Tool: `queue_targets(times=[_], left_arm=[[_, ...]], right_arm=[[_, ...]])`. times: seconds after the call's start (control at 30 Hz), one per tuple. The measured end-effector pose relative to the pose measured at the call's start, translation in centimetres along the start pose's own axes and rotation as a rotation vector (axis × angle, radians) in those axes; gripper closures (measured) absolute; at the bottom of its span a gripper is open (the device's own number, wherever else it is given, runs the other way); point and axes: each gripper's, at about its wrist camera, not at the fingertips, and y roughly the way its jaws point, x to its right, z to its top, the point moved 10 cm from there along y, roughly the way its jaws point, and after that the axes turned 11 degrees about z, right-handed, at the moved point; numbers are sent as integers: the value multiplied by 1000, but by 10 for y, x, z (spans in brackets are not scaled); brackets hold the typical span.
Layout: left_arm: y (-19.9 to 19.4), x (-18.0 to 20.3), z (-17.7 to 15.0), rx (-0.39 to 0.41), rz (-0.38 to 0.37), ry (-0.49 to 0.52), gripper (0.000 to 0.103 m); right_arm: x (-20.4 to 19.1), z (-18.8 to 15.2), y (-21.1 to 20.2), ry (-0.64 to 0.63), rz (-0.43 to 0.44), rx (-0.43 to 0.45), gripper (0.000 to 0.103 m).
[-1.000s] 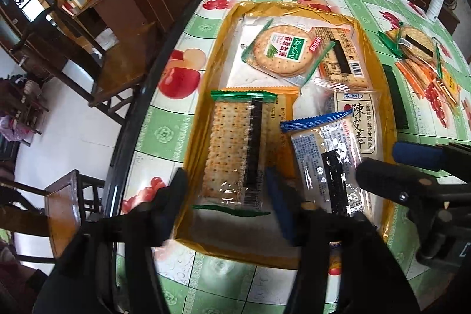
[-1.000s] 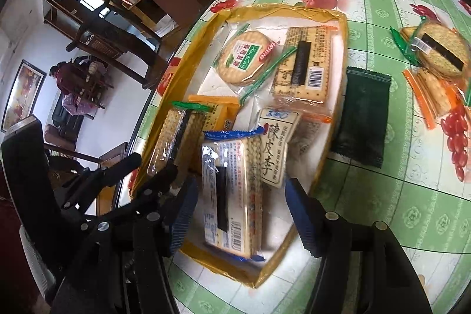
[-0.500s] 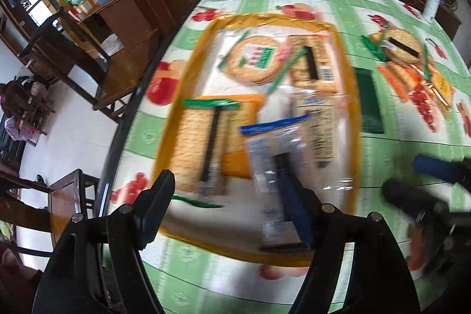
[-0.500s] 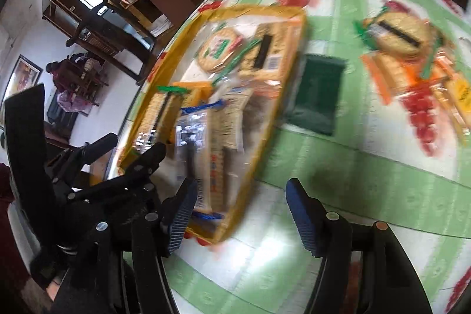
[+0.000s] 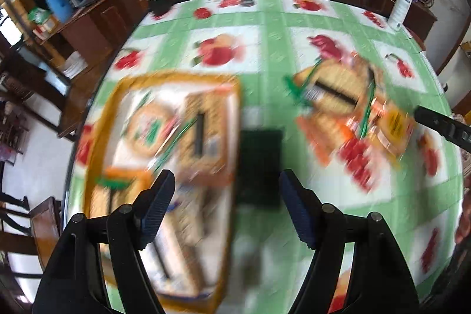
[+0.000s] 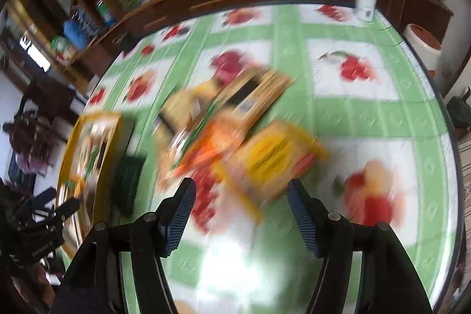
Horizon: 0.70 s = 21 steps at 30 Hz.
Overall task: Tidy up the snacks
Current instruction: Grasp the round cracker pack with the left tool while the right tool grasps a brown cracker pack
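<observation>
1. The table (image 5: 270, 28), under its green fruit-print cloth, carries everything; take the yellow tray (image 5: 97, 119) as your landmark.
2. The yellow tray sits near the table's left edge and already holds several cracker packs (image 5: 203, 134) laid flat side by side, which looks like the sorted lot.
3. The loose pile of snacks (image 6: 235, 137) lies well to the right of the tray on the bare cloth, packs overlapping, so it is probably what you have yet to bring over.
4. A dark green packet (image 5: 260, 167) lies flat just beside the tray's right wall, outside it.
5. Your left gripper (image 5: 226, 196) hangs over the tray's right edge and the dark packet. Its jaws have just been opening, stand about half apart, and hold nothing.
6. Your right gripper (image 6: 241, 205) hovers over the near side of the pile, right of the tray, jaws about half apart and just opening further, empty. Both views are blurred.
</observation>
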Motion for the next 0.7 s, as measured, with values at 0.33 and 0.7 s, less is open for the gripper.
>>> queue_targets(times=[0.33,0.7], left_arm=[[54,56,94,-72,-42,-21,30],[93,95,111,-141,-38,40,30]], right_arm=[[47,106,59,50,-47,13,35],[35,106,136,-75,-102,-178,33]])
